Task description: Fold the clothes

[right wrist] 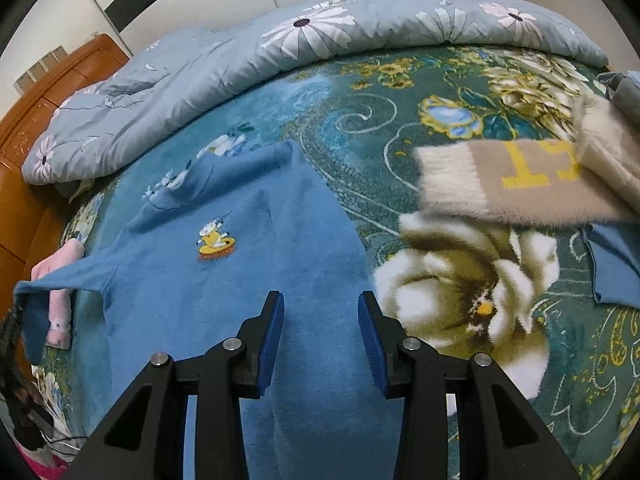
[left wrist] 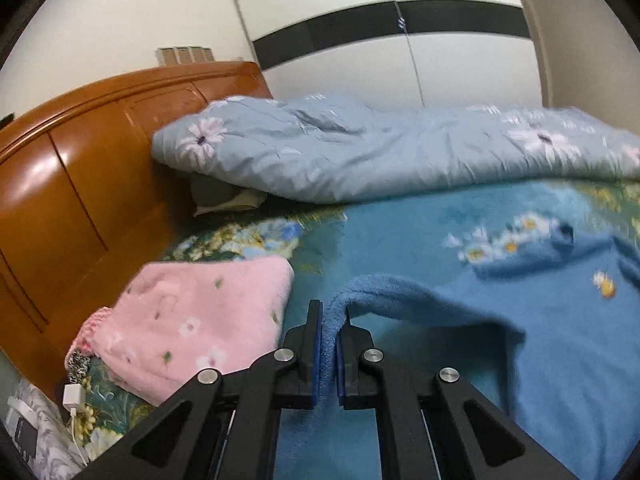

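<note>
A blue fleece top [right wrist: 224, 280] with a small yellow cartoon patch lies spread on the floral bedspread [right wrist: 460, 92]. My left gripper [left wrist: 330, 312] is shut on the cuff of its sleeve [left wrist: 400, 292], which hangs lifted off the bed. In the right wrist view that raised sleeve [right wrist: 52, 284] shows at the far left. My right gripper [right wrist: 320, 300] stands open above the top's lower body, with no cloth between its blue pads.
A folded pink fleece garment [left wrist: 192, 320] lies left of the held sleeve. A beige fuzzy garment [right wrist: 520, 176] with yellow numbers lies at the right. A rumpled blue floral duvet [left wrist: 380, 152] lines the far side. A wooden headboard [left wrist: 72, 184] and a white charger [left wrist: 72, 396] sit left.
</note>
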Demonstrator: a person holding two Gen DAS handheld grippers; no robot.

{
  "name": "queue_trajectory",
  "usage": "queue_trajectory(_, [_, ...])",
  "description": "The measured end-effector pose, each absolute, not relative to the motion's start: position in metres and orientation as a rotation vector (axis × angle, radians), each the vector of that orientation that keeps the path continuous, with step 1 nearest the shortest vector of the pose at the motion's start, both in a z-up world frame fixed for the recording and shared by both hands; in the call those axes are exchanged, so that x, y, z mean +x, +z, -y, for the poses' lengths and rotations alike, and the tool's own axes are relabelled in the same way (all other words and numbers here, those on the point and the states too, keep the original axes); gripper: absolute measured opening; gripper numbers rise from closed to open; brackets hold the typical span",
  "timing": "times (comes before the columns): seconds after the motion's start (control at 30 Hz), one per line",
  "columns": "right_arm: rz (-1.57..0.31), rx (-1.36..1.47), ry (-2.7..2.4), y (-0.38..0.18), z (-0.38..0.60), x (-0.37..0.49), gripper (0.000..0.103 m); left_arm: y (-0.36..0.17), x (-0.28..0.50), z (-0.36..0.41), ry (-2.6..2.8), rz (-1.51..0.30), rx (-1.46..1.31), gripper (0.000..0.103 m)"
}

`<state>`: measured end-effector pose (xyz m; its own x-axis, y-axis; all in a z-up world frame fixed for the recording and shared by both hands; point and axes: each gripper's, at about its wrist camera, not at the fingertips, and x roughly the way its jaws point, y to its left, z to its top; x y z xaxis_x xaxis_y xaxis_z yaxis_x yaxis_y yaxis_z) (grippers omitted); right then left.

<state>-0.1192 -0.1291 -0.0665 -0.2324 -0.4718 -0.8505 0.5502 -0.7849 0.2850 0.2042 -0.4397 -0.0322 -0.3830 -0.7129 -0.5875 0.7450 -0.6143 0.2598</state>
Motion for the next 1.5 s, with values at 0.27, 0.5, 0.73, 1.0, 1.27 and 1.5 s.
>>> queue_trajectory(0.27, [-0.094,1.408,-2.048,-0.074,0.121,-0.122,0.04,-0.104,0.215,0.419,-2.094,-0.268,1.003,0.006])
queue_trajectory(0.5, [-0.087,1.406,-2.035,-0.073,0.113,-0.117,0.04,-0.116,0.223,0.409,-2.117,-0.461,0.996,0.014])
queue_trajectory(0.73, [-0.086,1.375,-2.013,-0.066,0.099,-0.114,0.04,-0.101,0.238,0.406,-2.203,-0.755,0.89,0.064])
queue_trajectory(1.0, [-0.117,1.346,-1.953,-0.071,0.067,-0.107,0.052,-0.068,0.26,0.388,-2.27,-1.036,0.613,0.08])
queue_trajectory(1.27, [-0.184,1.334,-1.953,-0.08,0.031,-0.097,0.052,-0.071,0.232,0.36,-2.333,-1.043,0.734,0.085])
queue_trajectory(1.5, [-0.199,1.274,-1.863,-0.082,0.036,-0.067,0.052,-0.085,0.223,0.351,-2.294,-1.093,0.8,0.085])
